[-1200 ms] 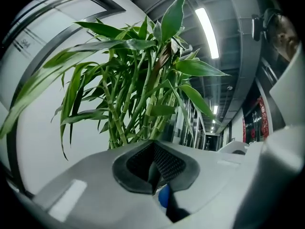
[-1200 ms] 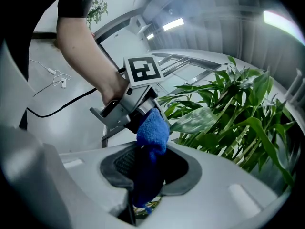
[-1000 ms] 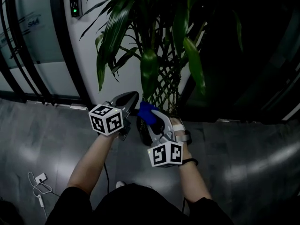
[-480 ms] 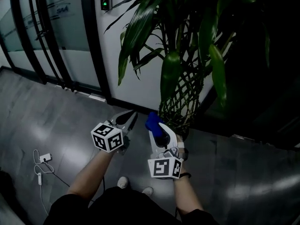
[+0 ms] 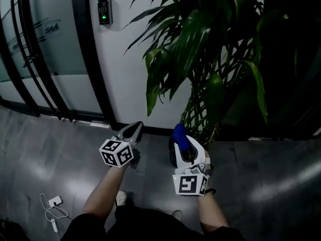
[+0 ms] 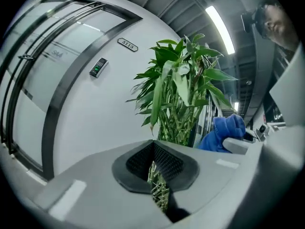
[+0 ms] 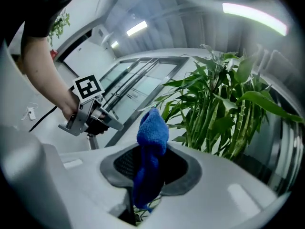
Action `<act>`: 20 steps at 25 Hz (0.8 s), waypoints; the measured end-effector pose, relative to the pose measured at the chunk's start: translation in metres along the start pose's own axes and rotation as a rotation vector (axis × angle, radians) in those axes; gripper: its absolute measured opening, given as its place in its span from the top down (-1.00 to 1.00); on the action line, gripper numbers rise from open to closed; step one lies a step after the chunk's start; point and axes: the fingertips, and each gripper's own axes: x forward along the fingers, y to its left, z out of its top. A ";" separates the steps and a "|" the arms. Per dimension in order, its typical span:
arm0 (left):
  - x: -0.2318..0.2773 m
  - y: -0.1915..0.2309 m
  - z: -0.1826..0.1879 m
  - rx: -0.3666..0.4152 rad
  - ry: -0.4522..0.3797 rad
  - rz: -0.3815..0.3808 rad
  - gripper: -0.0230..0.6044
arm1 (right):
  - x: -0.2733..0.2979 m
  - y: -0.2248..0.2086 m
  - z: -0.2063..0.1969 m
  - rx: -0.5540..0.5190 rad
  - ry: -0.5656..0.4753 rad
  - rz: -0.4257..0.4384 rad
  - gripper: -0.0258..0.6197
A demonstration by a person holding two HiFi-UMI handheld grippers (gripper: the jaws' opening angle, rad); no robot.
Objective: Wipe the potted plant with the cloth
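We see a blue cloth, fuzzy and matt, against the right gripper of smooth matt grey plastic with black meshed pads. The leaves look waxy and glossy; the floor shines, polished grey.

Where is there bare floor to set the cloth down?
Bare floor lies between the glass wall and the left hand-held gripper, and right of the right hand-held gripper, which holds the cloth. Crowded around the plant; a cable lies lower left.

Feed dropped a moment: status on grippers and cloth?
Left hand-held gripper shut, empty. Right hand-held gripper shut on cloth. Cloth not yet on potted plant. Path clear.
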 end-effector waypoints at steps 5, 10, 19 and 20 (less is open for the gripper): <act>0.034 0.036 0.016 0.130 0.066 -0.266 0.91 | 0.041 0.010 0.004 -0.010 0.169 -0.222 0.59; 0.055 0.033 0.055 0.227 0.105 -0.522 0.91 | 0.053 -0.011 0.068 -0.024 0.156 -0.427 0.59; 0.089 -0.036 0.113 0.150 0.099 -0.745 0.91 | 0.051 -0.050 0.191 -0.291 0.093 -0.568 0.59; 0.093 -0.041 0.118 0.124 0.098 -0.759 0.91 | 0.054 -0.056 0.202 -0.321 0.083 -0.576 0.59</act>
